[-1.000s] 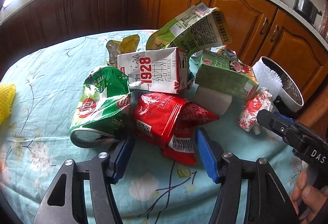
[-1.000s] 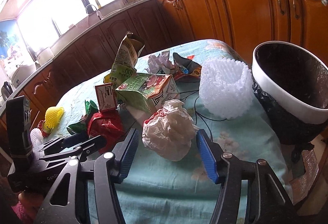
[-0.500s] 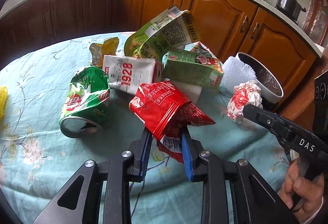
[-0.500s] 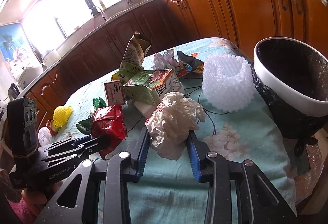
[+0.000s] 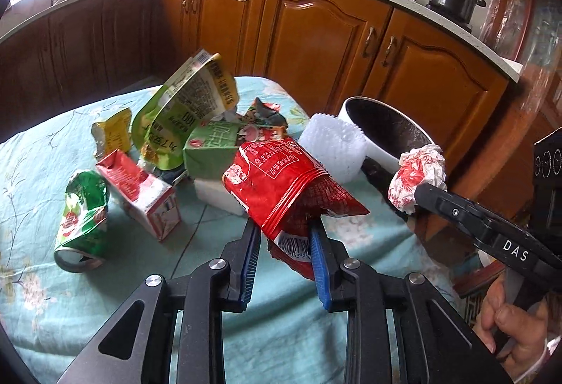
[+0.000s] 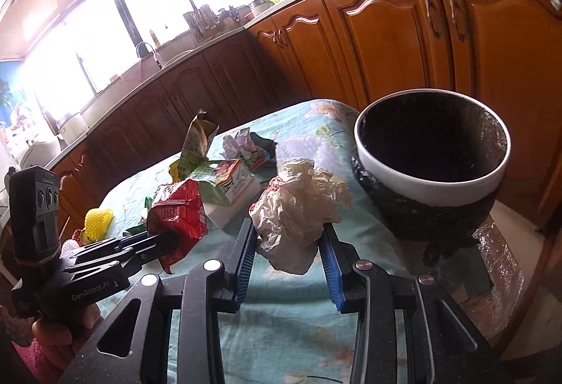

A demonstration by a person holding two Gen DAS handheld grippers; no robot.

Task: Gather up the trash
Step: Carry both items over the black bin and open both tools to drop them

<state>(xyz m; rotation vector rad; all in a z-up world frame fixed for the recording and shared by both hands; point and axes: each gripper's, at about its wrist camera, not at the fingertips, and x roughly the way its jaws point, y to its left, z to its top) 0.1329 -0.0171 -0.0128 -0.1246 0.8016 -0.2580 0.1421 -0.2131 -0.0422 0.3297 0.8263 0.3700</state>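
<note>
**Both grips made, both items off the cloth**

Over the desk (image 5: 42,306), near its bin-side edge, I hold one piece of trash in each hand-held gripper. A second ago both sets of jaws stood wide around items that lay on the cloth; now each is narrowed onto its item and both have come up clear of the cloth. I judge pickup complete for this pair; what remains is the carry to the bin (image 6: 432,187).

Left hand-held gripper (image 5: 285,259): jaws nearly closed, pads pinching the red bag (image 5: 281,187) at its barcode end. Its long axis runs along the fingers and away from me, with the sealed far end tilted up and to the left.

Right hand-held gripper (image 6: 288,254): jaws part closed, pressing both sides of the paper wad (image 6: 298,208). It is a crumpled lump with no clear long axis; most of it stands above the pads.

The bin sits at the desk's right edge, mouth upward and open, near the wad. Carton (image 5: 210,145), can (image 5: 82,219) and other wrappers remain on the cloth.
</note>
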